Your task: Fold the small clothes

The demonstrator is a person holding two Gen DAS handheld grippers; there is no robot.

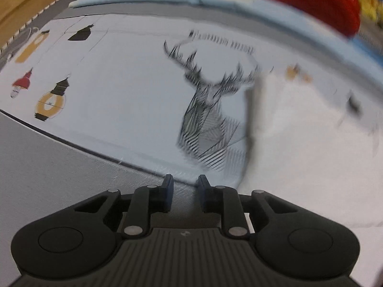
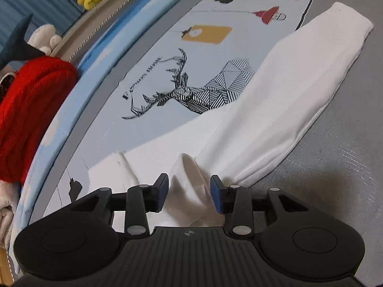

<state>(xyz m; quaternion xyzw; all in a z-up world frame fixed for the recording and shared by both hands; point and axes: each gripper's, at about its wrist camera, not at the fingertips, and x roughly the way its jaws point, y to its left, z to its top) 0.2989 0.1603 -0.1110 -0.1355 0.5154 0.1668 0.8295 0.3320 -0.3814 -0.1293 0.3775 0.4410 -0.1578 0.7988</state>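
Soft, light white garment (image 2: 275,100) bunches at lower centre between the parted right gripper (image 2: 189,189); left gripper (image 1: 184,191) narrow, empty.

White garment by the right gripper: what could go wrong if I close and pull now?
The right gripper is open around a bunched ridge of the white garment; closing may pinch several layers and drag the long sleeve out of line. The left gripper is open over the grey mat, off the garment, so nothing anchors the cloth; its view is blurred.
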